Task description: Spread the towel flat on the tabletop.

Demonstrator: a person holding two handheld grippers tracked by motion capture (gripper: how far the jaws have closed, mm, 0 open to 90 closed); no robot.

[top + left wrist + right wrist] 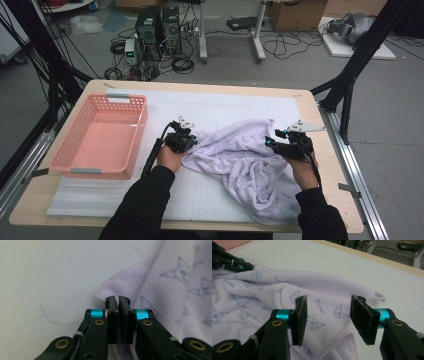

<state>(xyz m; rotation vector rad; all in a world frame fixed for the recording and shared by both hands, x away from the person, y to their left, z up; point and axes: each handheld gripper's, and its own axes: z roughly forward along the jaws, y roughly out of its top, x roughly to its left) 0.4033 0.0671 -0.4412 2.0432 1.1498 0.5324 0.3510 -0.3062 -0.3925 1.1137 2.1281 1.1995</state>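
Jaws of the left gripper [117,302] are pressed together on the hemmed edge of the towel [245,160]; those of the right gripper [328,315] stand wide apart above it, holding nothing. Soft lilac terry, crumpled, lies right of the pink latticed basket [75,145], its long axis running toward the table's near right corner. Both gripper views reveal printed cat faces and stitching.

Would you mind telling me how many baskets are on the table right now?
1. A pink basket stands at the table's left side, left of the lilac towel and apart from it. Nothing on the table seems to hide another.
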